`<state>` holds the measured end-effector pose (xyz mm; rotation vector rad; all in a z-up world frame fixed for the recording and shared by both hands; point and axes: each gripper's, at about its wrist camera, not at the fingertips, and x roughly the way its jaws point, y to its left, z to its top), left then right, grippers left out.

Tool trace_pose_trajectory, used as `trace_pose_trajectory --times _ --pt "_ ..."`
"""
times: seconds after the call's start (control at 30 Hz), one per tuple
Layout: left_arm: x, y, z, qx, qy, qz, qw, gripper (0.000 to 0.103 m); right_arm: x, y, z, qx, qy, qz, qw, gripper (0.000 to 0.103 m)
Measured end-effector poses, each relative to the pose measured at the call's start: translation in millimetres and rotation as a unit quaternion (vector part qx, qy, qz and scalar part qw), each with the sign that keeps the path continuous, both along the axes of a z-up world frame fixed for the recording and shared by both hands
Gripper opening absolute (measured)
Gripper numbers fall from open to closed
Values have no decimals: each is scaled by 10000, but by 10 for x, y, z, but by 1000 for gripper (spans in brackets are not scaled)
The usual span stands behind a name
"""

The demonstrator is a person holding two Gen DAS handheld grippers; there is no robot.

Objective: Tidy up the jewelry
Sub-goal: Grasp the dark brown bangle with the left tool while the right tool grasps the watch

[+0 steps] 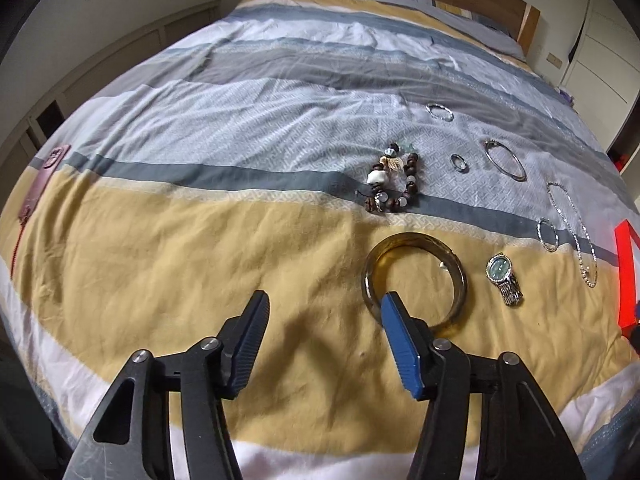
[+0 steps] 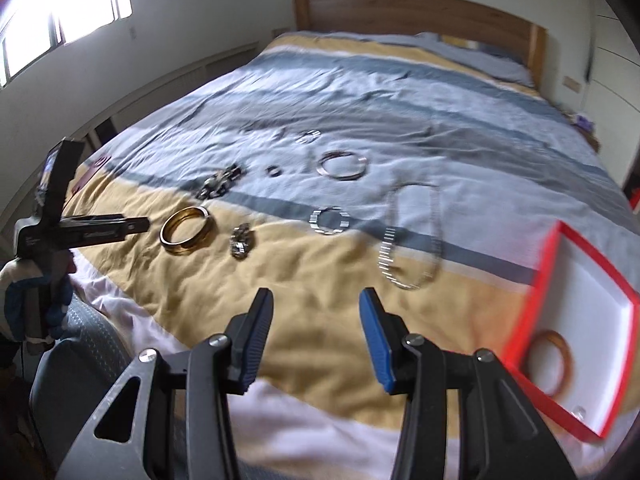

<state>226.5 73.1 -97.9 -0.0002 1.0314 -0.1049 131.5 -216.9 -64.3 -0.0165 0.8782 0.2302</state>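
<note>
**Amber bangle next — rigid hoop, take it by the rim**

The left gripper [image 1: 324, 304] is hanging over the yellow band of the bedspread [image 1: 160, 248], jaws standing apart with nothing between them. The blue-padded finger is overlapping the near-left rim of the amber bangle [image 1: 414, 280] in the left wrist view; whether it is touching I cannot tell. The other finger is sitting well to the left, outside the hoop.

The bangle is lying flat on the quilt, just beside the wristwatch [image 1: 503, 278] and near the beaded bracelet [image 1: 394, 184]. It is looking thick-walled, glossy and translucent — probably resin or glass, so I am judging it stiff, fairly light, slick against the pads and liable to chip if dropped on something hard. The soft quilt is giving under it, which should let one finger slip inside the hoop and the other outside, pinching across the wall of the rim instead of spanning the whole ring. A squeeze near the edge of the pads could let it squirt out.

The right gripper [image 2: 316, 300] is also empty, jaws parted, over bare quilt. The red-edged tray [image 2: 624, 296] is sitting to its right with one amber ring [image 2: 548, 360] already inside. The chain necklace [image 2: 412, 236] and silver bangle [image 2: 343, 165] are still lying out — limp and thin respectively, harder picks.
</note>
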Motion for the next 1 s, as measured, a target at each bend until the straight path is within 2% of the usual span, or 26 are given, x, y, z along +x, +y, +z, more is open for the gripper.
trace_pose_trajectory --times 0.27,0.43,0.5,0.57,0.7,0.73,0.77,0.8,0.87,1.0 --pt "238 -81 -275 -135 312 -200 9992 50 542 520 -400 155 343 619 9974 43" --pt "257 -191 -381 126 380 -425 9983 49 773 698 -618 243 502 791 9953 43" --pt "252 -228 -408 209 347 -489 9980 44 849 739 -698 241 538 827 9948 43" --pt "235 -246 -421 260 250 -524 9980 34 906 753 -746 280 557 846 9945 43" --pt "185 -244 -431 261 82 -490 9984 21 988 800 -811 272 556 919 9938 42" --pt "181 -231 -430 229 61 -465 9986 15 986 810 -816 254 548 935 9938 41" --pt "183 -219 -427 195 51 -444 9988 11 997 824 -831 215 544 951 9937 35" --pt "177 -200 -423 140 42 -422 9990 10 1008 823 -840 211 553 951 9937 27" --pt "181 -184 -409 73 32 -414 9991 10 1024 816 -845 255 578 947 9935 20" --pt "143 -158 -340 -100 26 -406 9991 9 997 782 -813 364 578 903 9936 19"
